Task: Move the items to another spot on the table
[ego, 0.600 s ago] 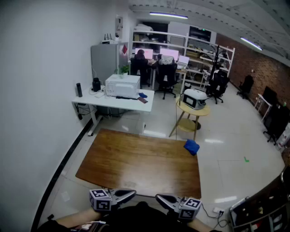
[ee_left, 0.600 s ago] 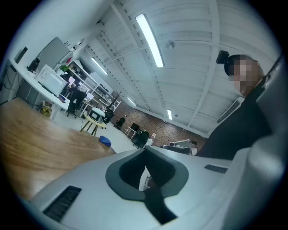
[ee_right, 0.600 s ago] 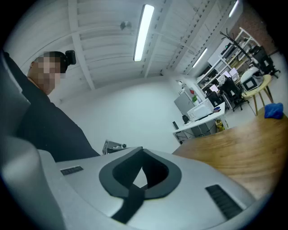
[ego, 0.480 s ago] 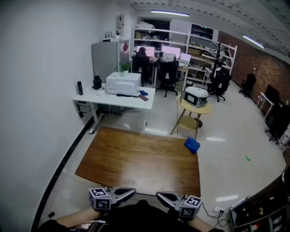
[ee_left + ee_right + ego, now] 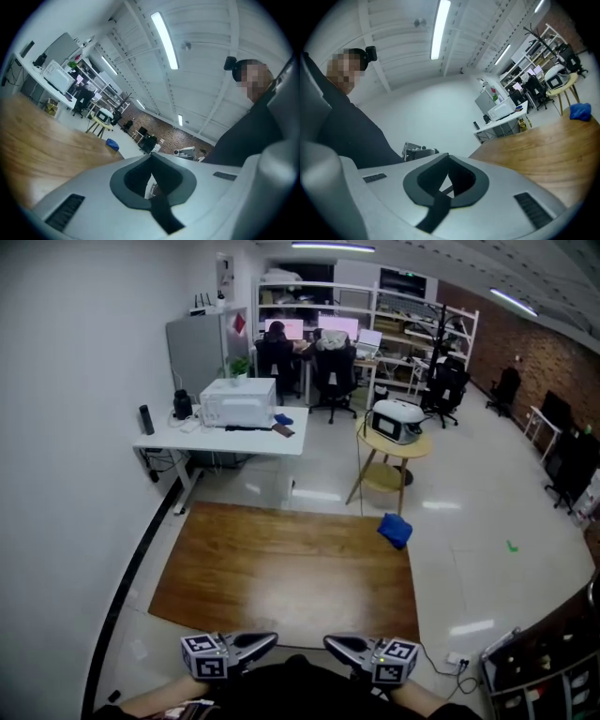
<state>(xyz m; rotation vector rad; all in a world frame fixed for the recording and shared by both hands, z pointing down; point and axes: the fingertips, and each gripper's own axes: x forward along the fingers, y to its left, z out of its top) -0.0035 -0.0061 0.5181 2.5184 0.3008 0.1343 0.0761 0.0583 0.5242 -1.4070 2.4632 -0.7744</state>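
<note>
Right gripper (image 5: 329, 644) shut; blue cloth (image 5: 395, 529), perhaps, well beyond.

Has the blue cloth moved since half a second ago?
No. The blue cloth still sits at the far right corner of the wooden table; only the camera shifted.

The surface (image 5: 281, 568) is smooth brown wood, faintly shiny; the floor (image 5: 487, 559) around it is pale and glossy; the blue bundle (image 5: 395, 530) at its corner looks like matt cloth.

one table (image 5: 281, 568), perhaps one blue cloth (image 5: 395, 530)
</note>
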